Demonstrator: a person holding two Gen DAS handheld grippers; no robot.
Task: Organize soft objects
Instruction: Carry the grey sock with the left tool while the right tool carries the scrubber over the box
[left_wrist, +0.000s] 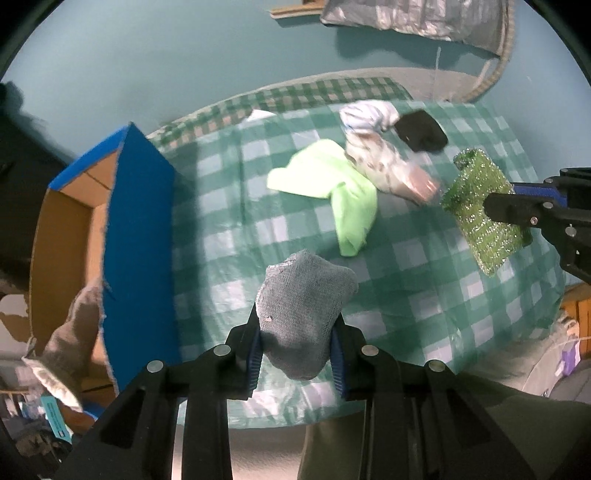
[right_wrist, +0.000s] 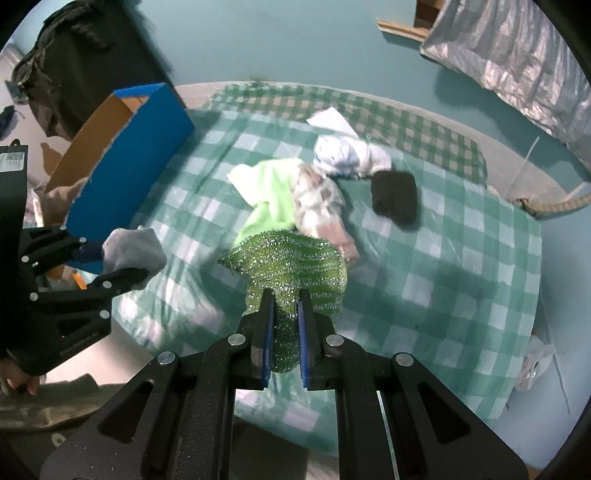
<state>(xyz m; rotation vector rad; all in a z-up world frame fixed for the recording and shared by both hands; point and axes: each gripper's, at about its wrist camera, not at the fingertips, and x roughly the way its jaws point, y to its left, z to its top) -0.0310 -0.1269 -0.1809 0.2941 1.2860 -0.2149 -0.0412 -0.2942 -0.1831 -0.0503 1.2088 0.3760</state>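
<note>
While both tools hang above the round table with its green-and-white checked cloth (left_wrist: 424, 273), each has a soft thing pinched between its blue pads. At the bottom centre of the left wrist view, the left gripper (left_wrist: 299, 350) stands partly closed on a grey knitted sock (left_wrist: 304, 306); the sock's long axis runs up the frame from between the pads, its rounded end pointing toward the middle of the table and its other end bulging out below the pads. In the right wrist view the same sock (right_wrist: 133, 249) shows at the left edge, clear of the cloth. The right gripper (right_wrist: 286, 343), at the bottom centre of its own view, is closed almost fully on a glittery green mesh scrubber (right_wrist: 291, 269), whose narrow part is squeezed between the pads while the wide part fans out toward the frame's centre. From the left wrist view that scrubber (left_wrist: 480, 210) sits at the right, its long axis slanting from upper left to lower right.

On the cloth near the table's middle lie a lime-green cloth (left_wrist: 332, 184), a pale patterned bundle of fabric (left_wrist: 384, 162) overlapping its edge, a white-and-blue bundled cloth (left_wrist: 365, 114) and, just beside it, a black folded fabric piece (left_wrist: 421, 131). A blue-sided cardboard box (left_wrist: 140, 236) stands open at the left of the frame, with grey-brown fabric (left_wrist: 74, 332) draped over its near wall.
</note>
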